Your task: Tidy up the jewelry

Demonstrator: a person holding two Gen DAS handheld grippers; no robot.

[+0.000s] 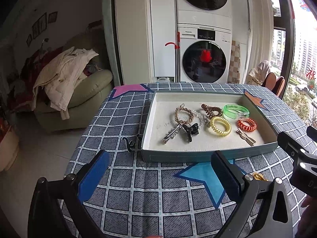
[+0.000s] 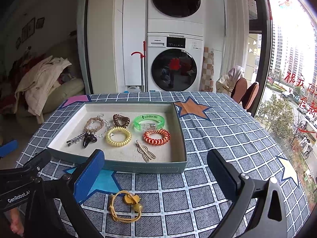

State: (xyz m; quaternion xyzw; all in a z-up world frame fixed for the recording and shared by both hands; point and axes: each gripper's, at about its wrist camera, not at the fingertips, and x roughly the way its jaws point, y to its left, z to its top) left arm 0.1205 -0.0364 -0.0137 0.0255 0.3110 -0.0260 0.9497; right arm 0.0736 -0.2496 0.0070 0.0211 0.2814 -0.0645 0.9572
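Observation:
A shallow teal box (image 1: 178, 155) (image 2: 146, 167) on the checked tablecloth holds several pieces: yellow coil tie (image 2: 118, 136), orange coil tie (image 2: 157, 137), green bangle (image 2: 148, 122), brown coil tie (image 2: 121, 120), beaded bracelets (image 2: 95, 124), black claw clip (image 2: 88, 138), silver clip (image 1: 172, 133), gold clip (image 2: 145, 152). A yellow cord hair tie with a charm (image 2: 126, 206) lies on the cloth outside the box, between my right gripper's fingers. My right gripper (image 2: 156, 170) is open and empty above it. My left gripper (image 1: 160, 174) is open and empty before the box.
The table's left edge (image 1: 83, 138) drops to the floor, with a sofa (image 1: 79, 91) piled with clothes beyond. Stacked washer and dryer (image 2: 175, 63) stand behind the table. Chairs (image 2: 245, 91) and a window are at the right.

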